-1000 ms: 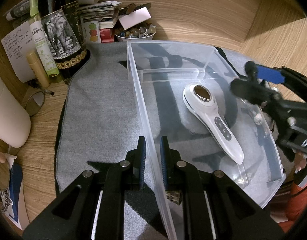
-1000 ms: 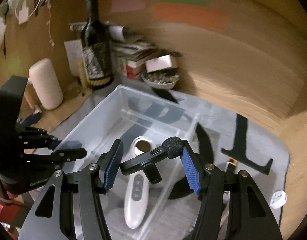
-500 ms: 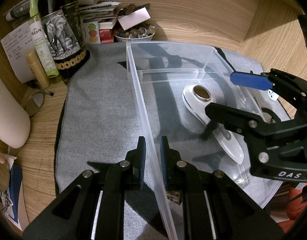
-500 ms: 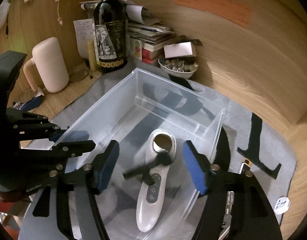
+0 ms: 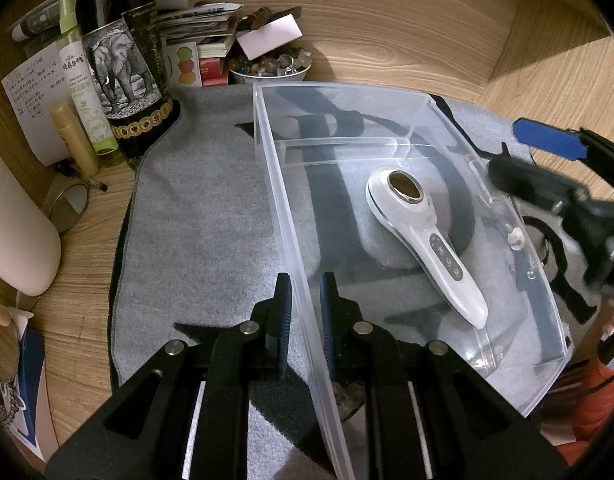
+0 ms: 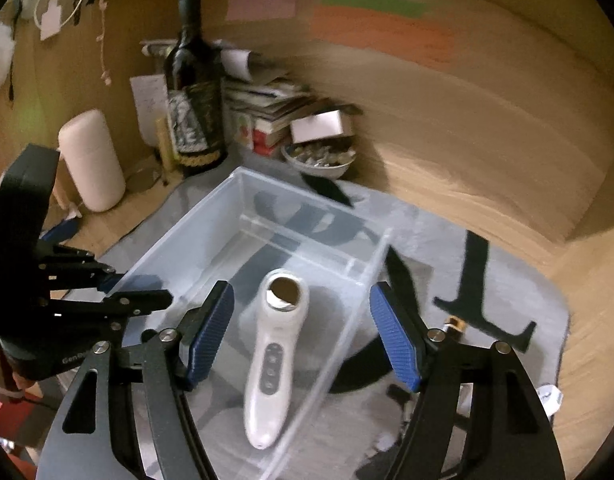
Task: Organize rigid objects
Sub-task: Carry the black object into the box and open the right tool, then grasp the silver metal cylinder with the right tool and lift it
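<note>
A clear plastic bin (image 5: 291,216) sits on a grey mat. A white handheld device (image 5: 427,236) lies inside it, and it also shows in the right wrist view (image 6: 273,356). My left gripper (image 5: 306,312) is shut on the bin's left wall, one pad on each side. My right gripper (image 6: 301,340) is open and empty above the bin's right wall (image 6: 347,340); it shows at the right edge of the left wrist view (image 5: 555,176). The black microphone that I held a moment ago is not visible in either view.
A dark wine bottle (image 5: 123,56), a green spray bottle (image 5: 83,84), stacked books (image 5: 203,36) and a bowl of stones (image 5: 269,70) stand at the back. A white cylinder (image 6: 91,160) is at left. A small brass-tipped item (image 6: 455,324) lies on the mat right of the bin.
The right gripper opened and let go of the black microphone over the bin, then drew back to the right. The left gripper stayed clamped on the bin wall.
</note>
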`<state>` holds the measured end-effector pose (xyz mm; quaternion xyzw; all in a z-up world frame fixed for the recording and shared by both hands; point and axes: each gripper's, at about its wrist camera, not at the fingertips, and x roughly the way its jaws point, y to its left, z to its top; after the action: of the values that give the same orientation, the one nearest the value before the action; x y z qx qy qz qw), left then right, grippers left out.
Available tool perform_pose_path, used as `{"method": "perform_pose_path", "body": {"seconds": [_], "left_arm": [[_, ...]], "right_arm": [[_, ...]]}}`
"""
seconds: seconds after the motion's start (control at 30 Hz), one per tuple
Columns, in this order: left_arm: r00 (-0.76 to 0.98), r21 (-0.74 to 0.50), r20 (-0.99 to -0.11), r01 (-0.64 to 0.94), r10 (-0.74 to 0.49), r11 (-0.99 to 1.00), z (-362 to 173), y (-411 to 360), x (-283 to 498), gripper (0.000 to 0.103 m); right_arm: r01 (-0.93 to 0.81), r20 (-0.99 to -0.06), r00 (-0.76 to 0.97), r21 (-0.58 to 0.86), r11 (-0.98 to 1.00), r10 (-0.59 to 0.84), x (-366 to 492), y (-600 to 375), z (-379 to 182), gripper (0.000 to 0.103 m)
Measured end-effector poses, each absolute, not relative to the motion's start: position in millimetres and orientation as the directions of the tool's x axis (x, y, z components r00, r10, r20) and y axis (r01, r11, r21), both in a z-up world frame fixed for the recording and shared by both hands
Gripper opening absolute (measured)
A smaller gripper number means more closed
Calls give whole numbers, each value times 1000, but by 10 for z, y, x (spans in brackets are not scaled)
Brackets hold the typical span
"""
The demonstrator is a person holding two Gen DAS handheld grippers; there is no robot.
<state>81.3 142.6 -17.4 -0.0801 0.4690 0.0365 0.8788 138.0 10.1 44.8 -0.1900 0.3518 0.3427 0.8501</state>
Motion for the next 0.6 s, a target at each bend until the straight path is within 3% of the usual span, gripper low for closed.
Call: {"method": "perform_pose_path", "body": {"seconds": [0.6], "left_arm": [[555, -110, -831, -142, -13, 984, -182, 1438, 821, 14]], "right_arm": [[-510, -706, 642, -100, 854, 301, 1609, -959, 521, 68]]}}
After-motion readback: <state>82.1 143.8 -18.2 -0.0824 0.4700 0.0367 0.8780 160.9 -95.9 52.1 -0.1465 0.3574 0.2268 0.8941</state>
